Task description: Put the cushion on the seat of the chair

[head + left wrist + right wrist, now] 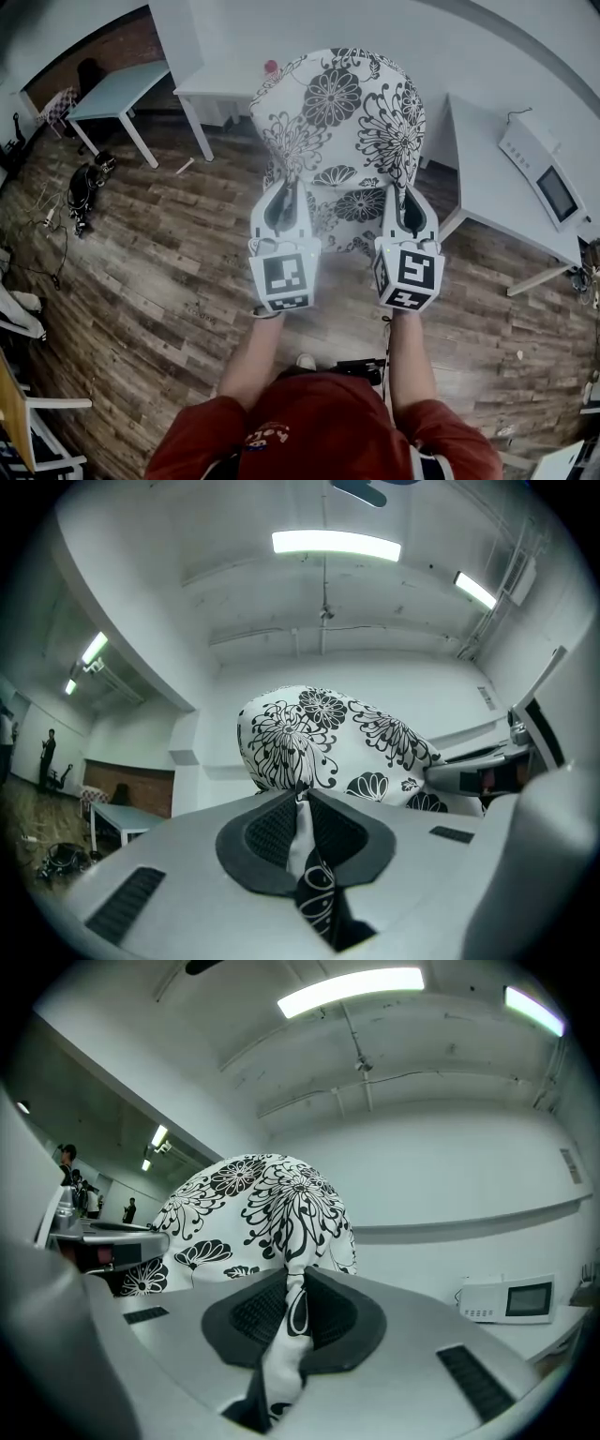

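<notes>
Over open wood floor (159, 262), tables (117, 89) behind — left gripper (285, 192) and right gripper (410, 195) each clamped on near edge of cushion (342, 112), forearms parallel, extended.

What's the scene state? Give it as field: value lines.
held object: floral cushion, black-and-white print
left tongs: shut on a fold of the cushion's fabric
right tongs: shut on a fold of the cushion's fabric
cushion pose: held up in front of the person, one side in each tongs
chair: not clearly made out in any view
surroundings: wood floor; white table at right with a microwave on it
</notes>
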Tool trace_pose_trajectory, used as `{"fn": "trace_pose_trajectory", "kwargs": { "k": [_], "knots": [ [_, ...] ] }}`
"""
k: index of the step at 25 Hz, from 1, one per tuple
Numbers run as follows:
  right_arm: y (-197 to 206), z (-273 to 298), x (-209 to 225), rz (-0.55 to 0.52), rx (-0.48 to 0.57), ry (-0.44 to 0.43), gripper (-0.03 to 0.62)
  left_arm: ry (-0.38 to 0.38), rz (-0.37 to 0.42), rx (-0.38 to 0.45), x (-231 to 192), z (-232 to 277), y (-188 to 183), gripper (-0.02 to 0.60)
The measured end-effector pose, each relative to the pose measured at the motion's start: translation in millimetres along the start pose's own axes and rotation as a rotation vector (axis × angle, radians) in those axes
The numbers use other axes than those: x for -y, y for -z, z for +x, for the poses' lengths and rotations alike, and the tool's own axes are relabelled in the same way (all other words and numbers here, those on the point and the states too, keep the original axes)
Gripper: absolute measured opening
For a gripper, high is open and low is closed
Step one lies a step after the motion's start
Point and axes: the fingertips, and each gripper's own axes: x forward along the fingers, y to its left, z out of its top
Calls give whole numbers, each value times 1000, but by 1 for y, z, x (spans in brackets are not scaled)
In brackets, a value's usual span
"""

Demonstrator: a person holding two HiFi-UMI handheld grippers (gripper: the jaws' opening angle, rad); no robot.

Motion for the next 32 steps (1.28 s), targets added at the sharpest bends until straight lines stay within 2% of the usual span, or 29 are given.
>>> {"fn": "trace_pose_trajectory", "kwargs": {
  "k": [9,32],
  "knots": [
    [2,1,1,-8,-15,39,57,44,-9,-22,0,5,6,46],
    [-3,-4,-3,-13,35,77,57,65,-19,44,-3,1,0,46]
  ]
}}
